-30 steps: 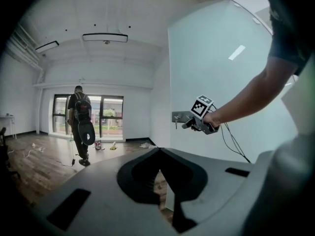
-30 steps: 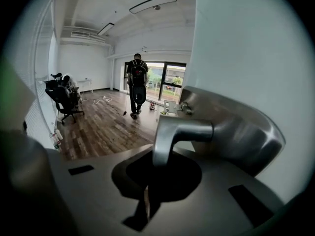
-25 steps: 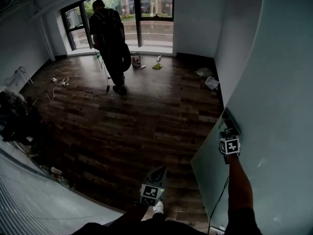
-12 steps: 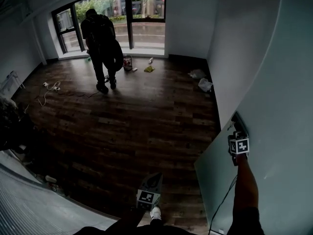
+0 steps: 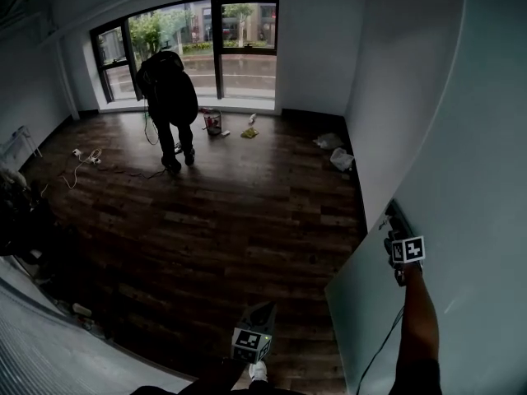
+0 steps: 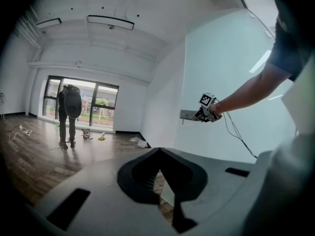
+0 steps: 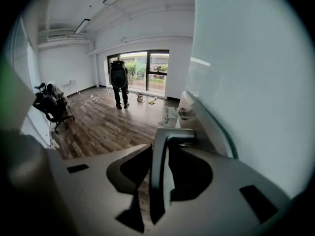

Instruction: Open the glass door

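Door [image 5: 469, 179], frosted glass, swung into the room at 3 o'clock in the head view, its lower corner over plank floor [image 5: 247, 212] that lies open from 6 to 12 o'clock, as far as a person [image 5: 169, 97] and a pail [image 5: 212, 121] (contents not discernible) by the window [image 5: 247, 35]. Right gripper [image 5: 398, 225] at 4 o'clock, jaws opening with the handle [image 7: 165, 146] between them and a dark gap either side; left gripper [image 5: 262, 309] at 6 o'clock, tips drawn together, empty. Right gripper view makes out an office chair [image 7: 49, 107] at 9 o'clock, and the left gripper view adds ceiling lights [image 6: 110, 22], outside the head view.
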{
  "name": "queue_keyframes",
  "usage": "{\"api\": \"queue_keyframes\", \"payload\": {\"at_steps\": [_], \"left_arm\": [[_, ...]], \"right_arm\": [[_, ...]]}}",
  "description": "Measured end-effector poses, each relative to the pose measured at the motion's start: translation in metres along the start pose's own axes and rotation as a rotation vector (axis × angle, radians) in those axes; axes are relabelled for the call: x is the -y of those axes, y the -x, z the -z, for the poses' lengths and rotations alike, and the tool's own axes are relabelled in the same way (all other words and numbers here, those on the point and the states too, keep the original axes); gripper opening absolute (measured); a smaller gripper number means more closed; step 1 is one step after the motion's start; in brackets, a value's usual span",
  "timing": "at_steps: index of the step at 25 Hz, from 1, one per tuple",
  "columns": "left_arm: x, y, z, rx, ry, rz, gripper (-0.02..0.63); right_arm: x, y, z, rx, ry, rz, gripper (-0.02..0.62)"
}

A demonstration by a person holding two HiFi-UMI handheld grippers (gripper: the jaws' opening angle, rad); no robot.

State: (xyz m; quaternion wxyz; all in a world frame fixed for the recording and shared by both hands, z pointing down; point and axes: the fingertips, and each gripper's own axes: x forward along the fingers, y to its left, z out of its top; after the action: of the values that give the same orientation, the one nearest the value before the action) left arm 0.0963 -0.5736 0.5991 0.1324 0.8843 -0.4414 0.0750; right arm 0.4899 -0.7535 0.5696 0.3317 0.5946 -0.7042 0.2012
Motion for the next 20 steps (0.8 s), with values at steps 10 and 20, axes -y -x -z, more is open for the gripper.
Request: {"api": "queue_keyframes", "payload": {"at_steps": [10, 20], "left_arm": [[0.047, 0.055, 0.006, 0.037, -0.043, -0.062, 0.006], [0.194, 0.147, 0.036, 0.127, -0.060, -0.063, 0.006]], "right_arm": [[-0.041, 0.161, 0.016, 0.574, -0.004, 0.284, 0.167], [-0.194, 0.322, 0.194, 0.681, -0.071, 0.002, 0.027]]}}
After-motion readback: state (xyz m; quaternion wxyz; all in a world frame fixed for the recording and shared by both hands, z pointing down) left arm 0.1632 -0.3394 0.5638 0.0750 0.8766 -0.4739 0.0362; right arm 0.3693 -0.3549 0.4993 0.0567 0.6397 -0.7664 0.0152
